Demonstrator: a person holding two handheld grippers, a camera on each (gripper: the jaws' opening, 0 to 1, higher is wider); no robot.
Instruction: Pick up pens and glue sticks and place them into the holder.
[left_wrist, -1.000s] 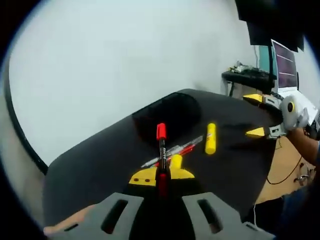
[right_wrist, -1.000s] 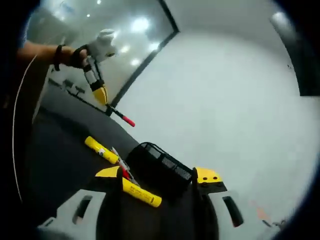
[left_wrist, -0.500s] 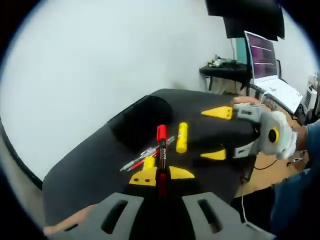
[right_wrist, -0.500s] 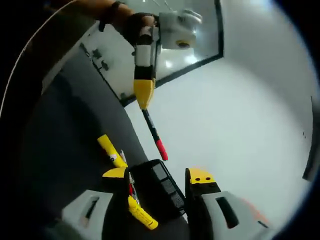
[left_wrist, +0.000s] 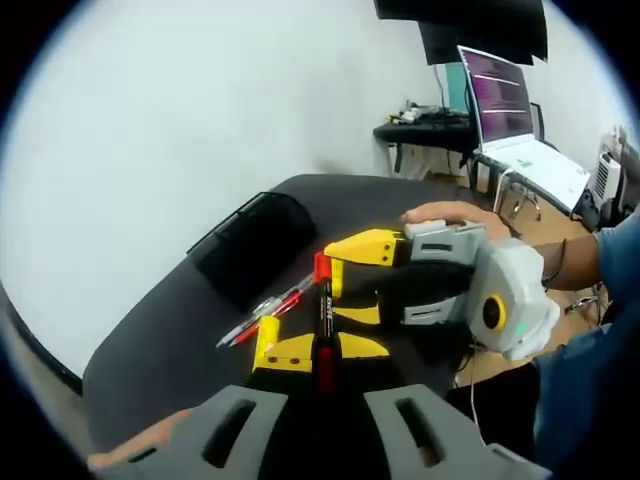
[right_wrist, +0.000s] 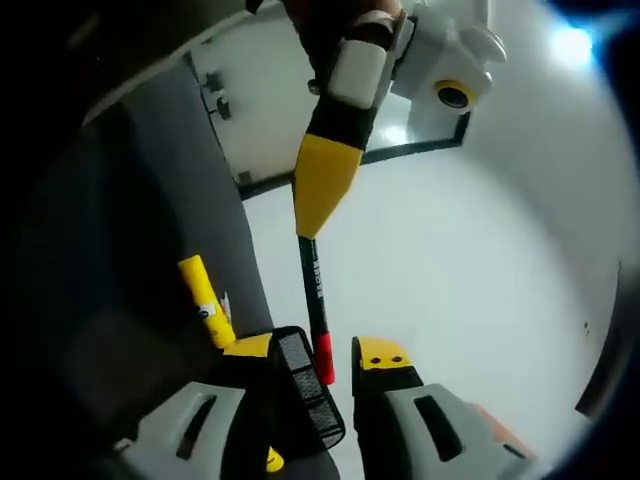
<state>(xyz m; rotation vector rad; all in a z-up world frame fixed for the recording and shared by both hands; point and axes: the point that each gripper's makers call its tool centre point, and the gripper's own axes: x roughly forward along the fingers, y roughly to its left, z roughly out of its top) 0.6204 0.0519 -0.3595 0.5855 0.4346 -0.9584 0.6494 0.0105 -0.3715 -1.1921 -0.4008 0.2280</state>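
My left gripper (left_wrist: 322, 350) is shut on a black pen with a red cap (left_wrist: 322, 300), which points forward above the dark table (left_wrist: 170, 340). The right gripper (left_wrist: 340, 282) reaches in from the right, open, one yellow jaw on each side of the pen's red end. In the right gripper view my right gripper (right_wrist: 315, 350) stands open, with the red cap (right_wrist: 323, 360) and the black mesh holder (right_wrist: 300, 395) showing between its jaws. The left gripper (right_wrist: 320, 190) hangs above, gripping the pen. A yellow glue stick (left_wrist: 265, 340) (right_wrist: 205, 300) and loose pens (left_wrist: 265, 312) lie by the holder (left_wrist: 250, 245).
A white wall stands behind the table. At the far right an open laptop (left_wrist: 510, 105) sits on a desk, beside a cluttered dark stand (left_wrist: 430, 125). A hand (left_wrist: 450, 212) and a blue sleeve (left_wrist: 600, 340) come in from the right.
The right gripper has moved in from the right until its open jaws stand by the pen's red cap. My left gripper has kept its hold on the pen.
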